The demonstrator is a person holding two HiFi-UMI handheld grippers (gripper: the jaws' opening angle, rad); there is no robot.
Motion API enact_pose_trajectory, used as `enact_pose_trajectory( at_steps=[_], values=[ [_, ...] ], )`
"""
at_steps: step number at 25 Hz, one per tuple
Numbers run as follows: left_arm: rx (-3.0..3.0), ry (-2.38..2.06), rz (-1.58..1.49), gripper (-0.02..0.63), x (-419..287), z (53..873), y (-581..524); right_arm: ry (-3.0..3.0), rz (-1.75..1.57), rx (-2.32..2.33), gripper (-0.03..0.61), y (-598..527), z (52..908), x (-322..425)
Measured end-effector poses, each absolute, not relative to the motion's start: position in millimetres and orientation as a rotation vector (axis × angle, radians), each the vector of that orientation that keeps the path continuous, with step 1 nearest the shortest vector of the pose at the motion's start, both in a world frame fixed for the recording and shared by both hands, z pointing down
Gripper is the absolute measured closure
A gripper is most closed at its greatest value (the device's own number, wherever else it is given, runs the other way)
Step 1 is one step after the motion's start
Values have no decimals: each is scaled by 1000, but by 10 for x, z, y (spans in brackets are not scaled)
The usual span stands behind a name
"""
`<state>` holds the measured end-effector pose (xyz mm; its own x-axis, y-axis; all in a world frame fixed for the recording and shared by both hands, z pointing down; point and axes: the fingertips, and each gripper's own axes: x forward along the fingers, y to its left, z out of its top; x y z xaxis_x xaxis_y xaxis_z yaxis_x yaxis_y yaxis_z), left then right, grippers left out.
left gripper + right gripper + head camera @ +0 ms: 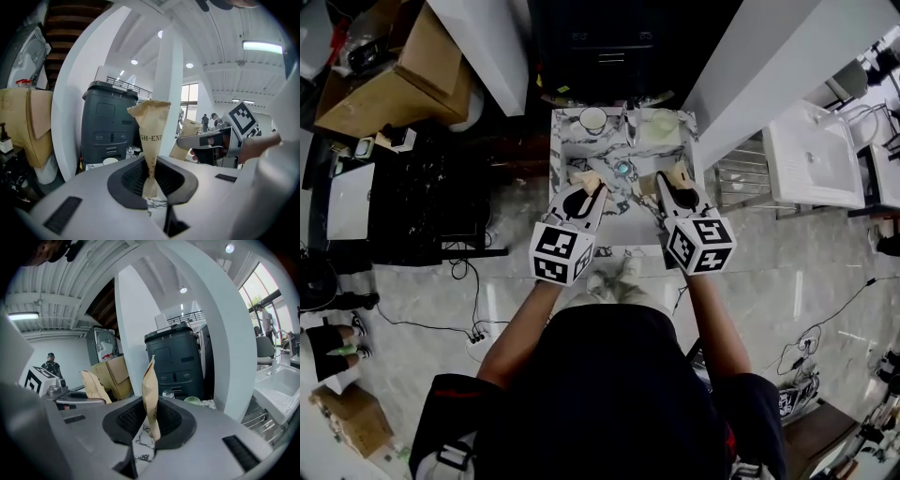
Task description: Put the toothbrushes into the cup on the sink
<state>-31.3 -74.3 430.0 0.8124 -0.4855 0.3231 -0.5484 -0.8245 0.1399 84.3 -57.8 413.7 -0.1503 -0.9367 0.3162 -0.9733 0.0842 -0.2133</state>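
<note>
Two paper-wrapped toothbrushes are held upright over the marble sink [623, 220]. My left gripper [588, 185] is shut on one tan packet [151, 140] with print on it, its top flaring above the jaws. My right gripper [668, 186] is shut on the other tan packet [150, 397], which leans slightly. A white cup [592, 119] stands at the sink's back left and a pale green cup [661, 126] at its back right; the green cup [192, 401] also shows just beyond the right jaws. From each gripper view the other gripper shows with its packet.
A faucet [629, 122] stands between the cups and the drain [622, 169] lies in the basin. A dark grey cabinet [108, 122] rises behind the sink between white pillars. Cardboard boxes [403, 80] lie far left, a white basin [811, 155] at right, cables [469, 319] on the floor.
</note>
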Motion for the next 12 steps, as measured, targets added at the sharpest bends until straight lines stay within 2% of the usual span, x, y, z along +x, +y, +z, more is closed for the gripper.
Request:
enact_pose_trajectory(
  at_steps=[12],
  values=[
    [2709,-856,443,572,86,4470,-990,-2266,604,1930,503,-963,4254,1288]
  ],
)
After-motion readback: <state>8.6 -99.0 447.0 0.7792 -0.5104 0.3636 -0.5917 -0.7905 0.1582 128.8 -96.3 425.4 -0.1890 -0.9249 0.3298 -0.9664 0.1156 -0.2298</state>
